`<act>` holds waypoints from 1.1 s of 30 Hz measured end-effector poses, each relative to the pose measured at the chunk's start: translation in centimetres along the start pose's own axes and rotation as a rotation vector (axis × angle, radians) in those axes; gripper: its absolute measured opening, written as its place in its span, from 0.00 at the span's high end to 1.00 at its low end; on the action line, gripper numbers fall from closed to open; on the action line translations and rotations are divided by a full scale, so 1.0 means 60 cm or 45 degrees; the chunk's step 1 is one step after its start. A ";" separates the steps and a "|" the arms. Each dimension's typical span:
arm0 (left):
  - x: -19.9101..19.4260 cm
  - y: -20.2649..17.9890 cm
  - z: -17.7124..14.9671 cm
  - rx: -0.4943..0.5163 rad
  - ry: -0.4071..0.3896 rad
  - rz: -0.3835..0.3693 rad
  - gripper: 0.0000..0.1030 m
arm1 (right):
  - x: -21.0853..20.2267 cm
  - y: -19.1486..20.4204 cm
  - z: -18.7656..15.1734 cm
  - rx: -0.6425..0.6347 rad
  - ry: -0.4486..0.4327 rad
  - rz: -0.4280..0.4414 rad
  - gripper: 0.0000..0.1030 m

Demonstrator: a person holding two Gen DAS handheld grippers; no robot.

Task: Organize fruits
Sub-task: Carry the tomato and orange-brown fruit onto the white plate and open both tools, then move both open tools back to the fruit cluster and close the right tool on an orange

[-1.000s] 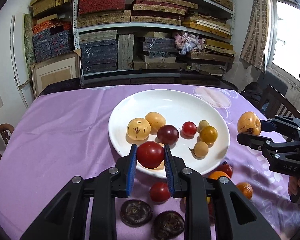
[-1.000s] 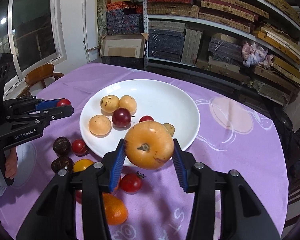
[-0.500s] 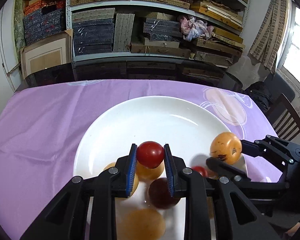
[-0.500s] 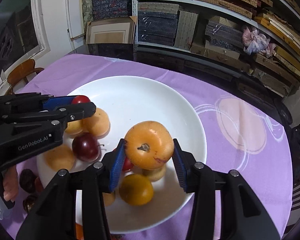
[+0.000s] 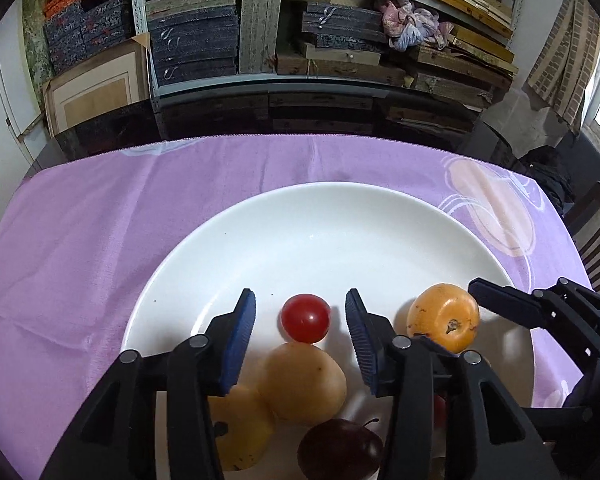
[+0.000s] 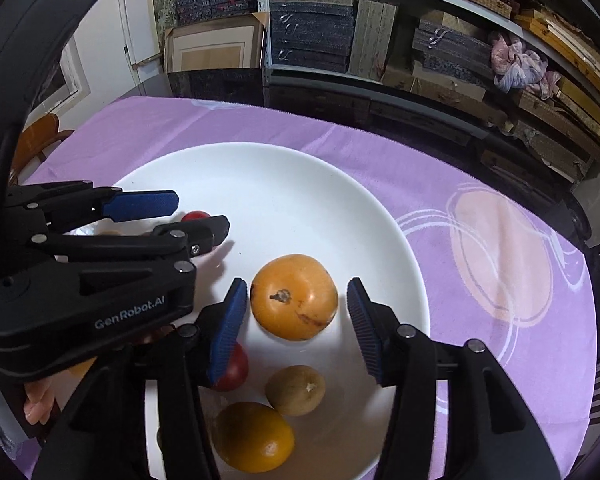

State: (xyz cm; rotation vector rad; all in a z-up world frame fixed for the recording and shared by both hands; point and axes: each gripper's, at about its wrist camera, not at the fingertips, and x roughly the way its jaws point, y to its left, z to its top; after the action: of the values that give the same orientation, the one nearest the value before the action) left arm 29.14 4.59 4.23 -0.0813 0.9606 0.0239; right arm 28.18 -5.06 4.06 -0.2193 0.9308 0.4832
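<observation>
On white plate (image 5: pixel 380 216), left gripper (image 5: pixel 300 322) opening around red tomato (image 5: pixel 305 318)

Both tools have let go: the red tomato (image 5: pixel 305 319) and orange fruit (image 6: pixel 294 297) now rest on the plate (image 5: pixel 340 232).

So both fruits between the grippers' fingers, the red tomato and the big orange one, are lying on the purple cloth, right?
Not on the cloth. Both wrist views show the red tomato and the orange fruit lying on the white plate, which sits on the purple cloth.
</observation>
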 end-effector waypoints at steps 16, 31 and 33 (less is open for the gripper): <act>-0.267 0.058 -0.215 0.012 -0.246 0.102 0.12 | -0.307 0.016 -0.188 0.019 -0.412 0.034 0.07; -0.234 0.038 -0.378 -0.025 -0.189 0.081 0.10 | -0.277 0.013 -0.382 0.183 -0.314 0.028 0.04; -0.224 0.044 -0.384 -0.050 -0.169 0.081 0.05 | -0.273 0.011 -0.380 0.192 -0.296 0.030 0.04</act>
State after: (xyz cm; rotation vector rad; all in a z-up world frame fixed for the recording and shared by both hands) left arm 2.44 5.61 1.93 -0.0844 0.8303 0.1058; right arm 3.36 -18.17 4.01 -0.0145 0.7391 0.4473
